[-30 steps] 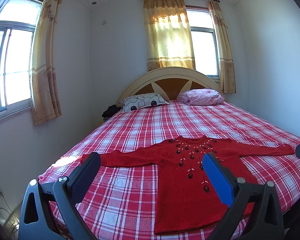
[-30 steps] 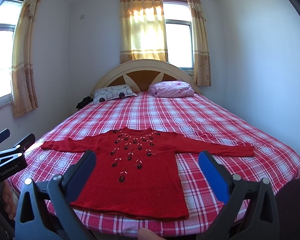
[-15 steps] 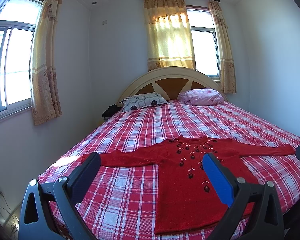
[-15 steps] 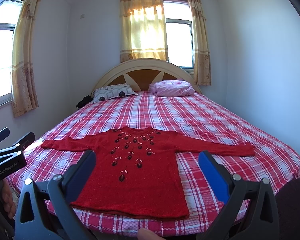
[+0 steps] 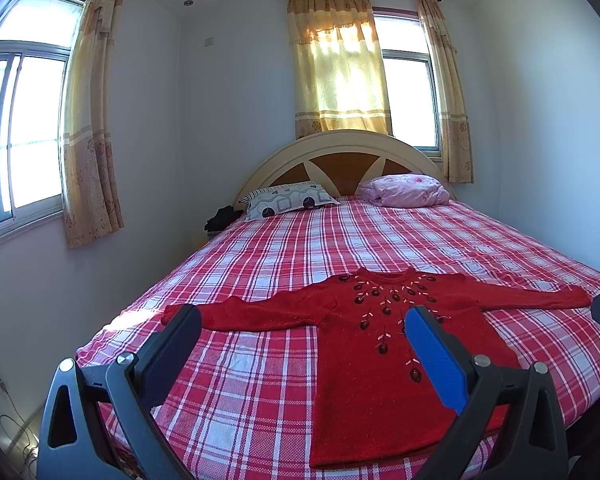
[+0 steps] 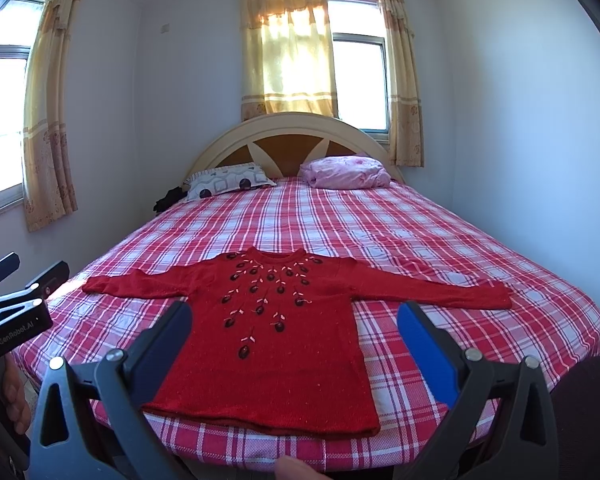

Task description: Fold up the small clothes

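Bedroom, daylight through curtained windows; work surface is a bed [image 6: 440, 240] under a red-and-white plaid sheet. Left gripper [image 5: 304, 332]: fingers [image 5: 432, 352] spread wide, nothing between them, held above the near edge of the bed. Right gripper [image 6: 294, 326]: fingers [image 6: 424, 344] likewise released and empty, also clear of the fabric. Red knit sweater [image 6: 268, 332] lies face up and flat near the foot of the bed, both sleeves stretched straight out to the sides, hem toward the grippers, embroidered front showing. Patterned pillow [image 6: 228, 180] and pink bundle [image 6: 346, 172] rest at the headboard, well apart from the sweater. Judgement: garment is laid out but no fold is visible; sleeves and body all remain to be folded, so the task is at its start.
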